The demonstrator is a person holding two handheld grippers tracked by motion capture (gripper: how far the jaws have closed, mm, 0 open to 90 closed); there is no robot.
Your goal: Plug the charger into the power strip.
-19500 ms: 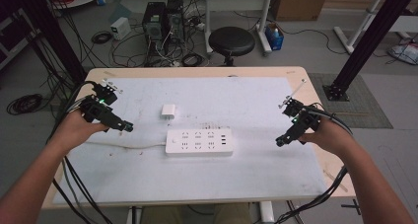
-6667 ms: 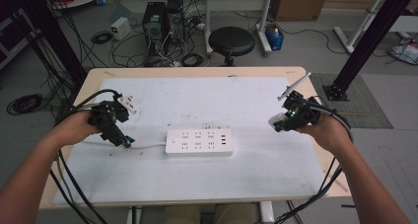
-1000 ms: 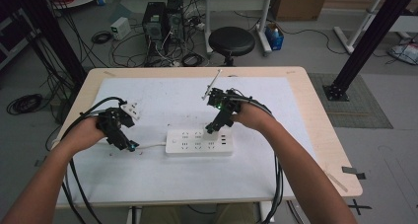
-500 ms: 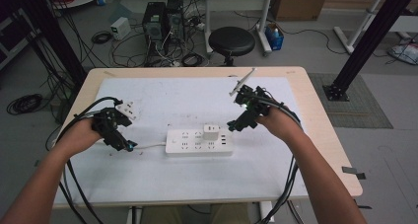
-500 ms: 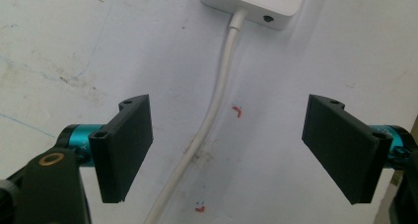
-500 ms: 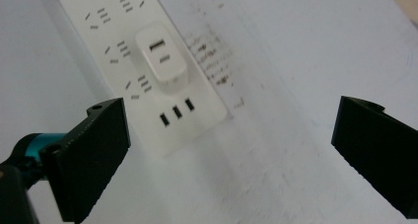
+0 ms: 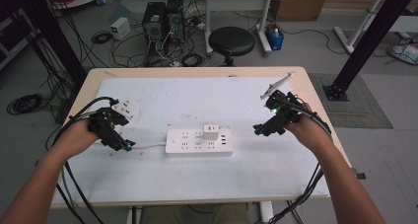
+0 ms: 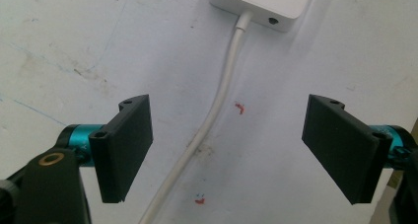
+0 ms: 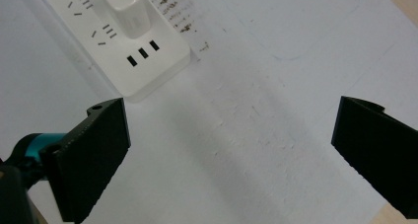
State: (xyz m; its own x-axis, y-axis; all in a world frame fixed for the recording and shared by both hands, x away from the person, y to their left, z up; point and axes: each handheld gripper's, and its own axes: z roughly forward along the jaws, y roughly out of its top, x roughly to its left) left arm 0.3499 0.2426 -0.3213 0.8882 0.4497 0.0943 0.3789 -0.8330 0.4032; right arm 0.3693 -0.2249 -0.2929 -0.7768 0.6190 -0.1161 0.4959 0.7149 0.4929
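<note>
At the left edge of the white-topped wooden table, the left gripper hangs low over the thin white power cord, its jaws standing open with nothing pressed between them. In the left gripper view the cord passes up between the two black pads and touches neither, running on into the short end of the white rectangular plastic power strip. That strip lies mid-table with its long axis parallel to the near edge, so the left gripper sits just off its left end, in line with that axis. The small white cube-shaped charger stands plugged into the strip, toward its right end and far side. The right gripper is apart from the strip's right end, toward the right edge of the table, with its jaws spread wide and empty. It looks the nearer of the two to the charger, though the high view is too coarse to be sure. The high view gives the whole layout: both hands, strip and charger in one line across the table. The left gripper view adds the cord's entry into the strip, and the right gripper view adds the row of three slots at the strip's end, just beside the charger's body.
</note>
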